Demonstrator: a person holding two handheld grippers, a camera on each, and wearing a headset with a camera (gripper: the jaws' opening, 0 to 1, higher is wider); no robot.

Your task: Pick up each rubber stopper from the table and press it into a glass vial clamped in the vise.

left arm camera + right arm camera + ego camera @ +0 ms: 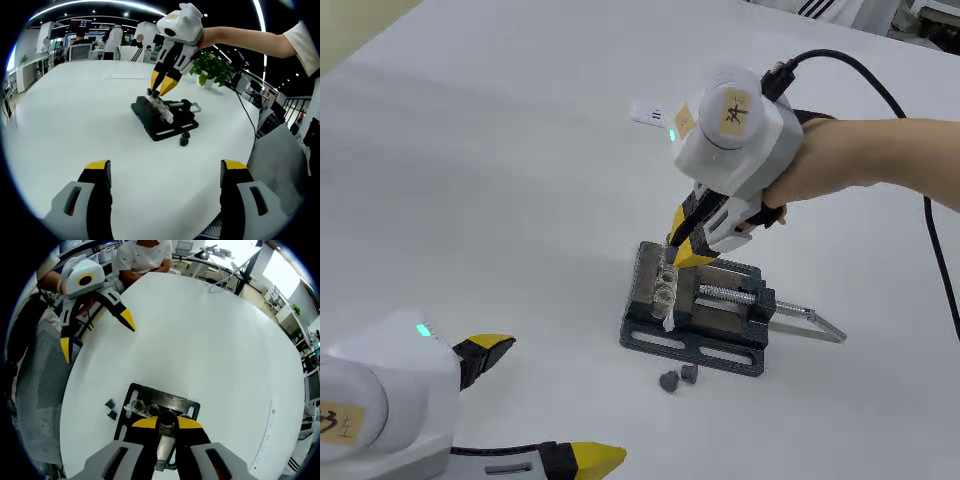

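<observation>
Glass vials [663,292] upright in the vise [692,342]

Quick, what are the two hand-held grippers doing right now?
Left hand-held gripper: open, holding nothing.
Right hand-held gripper: closed on a rubber stopper, over the vise.

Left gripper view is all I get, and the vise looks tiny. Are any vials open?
Observer: Yes. The right gripper view looks down on the vise, and two vials beside the jaws have open mouths.
Operator: Is the other gripper holding a stopper?
Observer: Yes, the right gripper is shut on a dark stopper over the vise.
Operator: Is anybody watching?
Observer: A person in a white shirt sits at the table's far edge.
</observation>
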